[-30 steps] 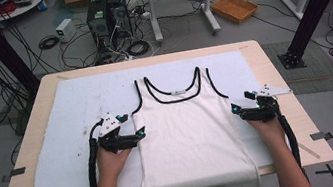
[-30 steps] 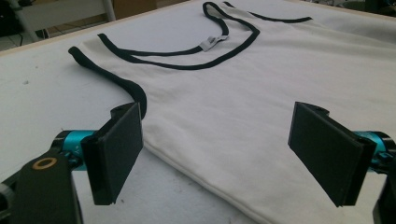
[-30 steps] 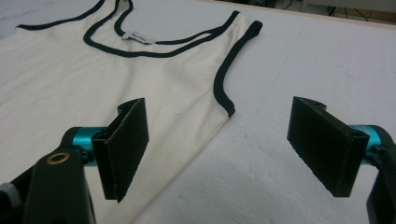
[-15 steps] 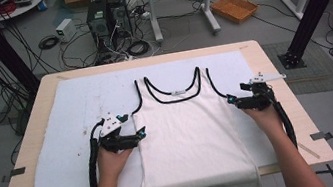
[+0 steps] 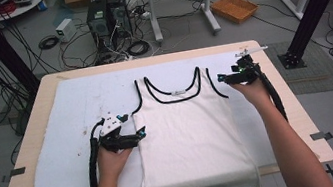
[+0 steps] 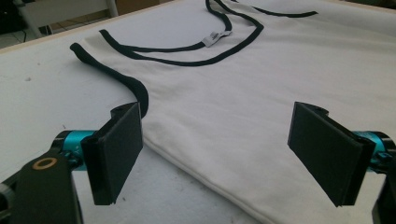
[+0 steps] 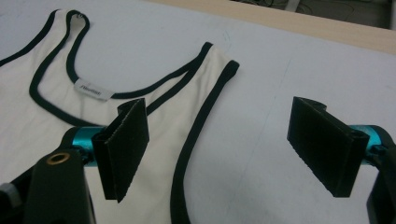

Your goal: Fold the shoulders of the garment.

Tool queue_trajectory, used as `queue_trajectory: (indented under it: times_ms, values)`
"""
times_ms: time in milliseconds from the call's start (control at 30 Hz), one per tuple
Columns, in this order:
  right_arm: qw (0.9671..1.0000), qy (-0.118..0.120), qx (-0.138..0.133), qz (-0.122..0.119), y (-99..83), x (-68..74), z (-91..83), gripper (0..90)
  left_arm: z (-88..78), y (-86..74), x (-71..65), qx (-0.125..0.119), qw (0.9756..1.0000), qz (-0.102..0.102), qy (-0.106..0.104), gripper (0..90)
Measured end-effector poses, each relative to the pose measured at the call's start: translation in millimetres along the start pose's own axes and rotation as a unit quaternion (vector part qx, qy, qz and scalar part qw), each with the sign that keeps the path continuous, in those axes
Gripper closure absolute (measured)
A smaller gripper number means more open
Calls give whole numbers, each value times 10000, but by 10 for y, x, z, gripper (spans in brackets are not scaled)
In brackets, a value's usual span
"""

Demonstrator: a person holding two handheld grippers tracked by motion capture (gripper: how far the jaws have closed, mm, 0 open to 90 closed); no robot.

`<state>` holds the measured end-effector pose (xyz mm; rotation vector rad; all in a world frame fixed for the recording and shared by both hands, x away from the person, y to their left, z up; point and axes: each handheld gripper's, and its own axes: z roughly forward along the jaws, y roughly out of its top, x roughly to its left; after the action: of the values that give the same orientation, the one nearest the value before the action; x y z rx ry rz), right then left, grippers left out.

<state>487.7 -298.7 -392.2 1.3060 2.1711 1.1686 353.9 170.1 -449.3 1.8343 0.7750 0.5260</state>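
Lying flat and face-up near the middle of the bench point(image 5: 277, 101), on a pale cloth mat point(image 5: 63, 155), a white tank top point(image 5: 189, 135) with black trim has its hem at 6 o'clock, hanging a little over the near edge, and its straps toward 12. Nearest, at about 8 o'clock from the garment's middle, the left claw point(image 5: 141, 132) sits low at the shirt's side seam just below the armhole; in the left gripper view its jaws stand wide apart with the fabric edge between them, holding nothing. Farther off, at about 2 o'clock, the right claw point(image 5: 223, 78) hovers just beside the right shoulder strap point(image 7: 205, 93), jaws equally wide and empty; in the right gripper view the strap's black binding runs between them.

My reading is that folding is at its opening step: both claws are being placed for a grasp. The next move likely calls for each claw to lower onto its edge, close on both layers of cloth, then lift together so the garment does not bunch.
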Motion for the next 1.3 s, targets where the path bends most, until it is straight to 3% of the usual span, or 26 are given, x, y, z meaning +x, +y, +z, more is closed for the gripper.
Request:
queue_trajectory:
  times_ms: [400, 733, 867, 933, 1033, 1067, 1100, 1167, 1267, 1300]
  values:
    - [9994, 13, 314, 148, 299, 15, 422, 208, 3, 1, -3, 12, 10000, 11, 9, 181]
    - [9980, -23, 535, 349, 341, -4, 779, 208, 3, 2, -10, 24, 10000, 61, 33, 181]
    - [9960, -91, 762, 455, 342, 19, 1050, 208, 2, 2, -9, 20, 10000, 75, 26, 181]
    - [9958, -142, 729, 532, 326, 23, 1138, 213, 6, 2, -12, 15, 10000, 49, 28, 181]
    - [9934, -89, 779, 836, 315, 0, 1251, 233, 9, 3, -18, 33, 10000, 73, 39, 181]
    - [9935, -167, 749, 836, 328, 11, 1261, 289, 10, 2, -18, 33, 10000, 74, 32, 181]
    - [9935, -167, 749, 836, 328, 11, 1261, 289, 10, 2, -18, 33, 10000, 74, 32, 181]
    - [9934, -167, 844, 761, 378, 48, 1295, 448, 10, 3, -19, 38, 9999, 89, 31, 181]
    - [9918, -708, 1057, 140, 406, 165, 1321, 686, 10, 4, -19, 45, 9999, 104, 32, 181]
    - [9919, -686, 1069, 59, 407, 186, 1317, 765, 9, 4, -18, 54, 9999, 112, 30, 181]
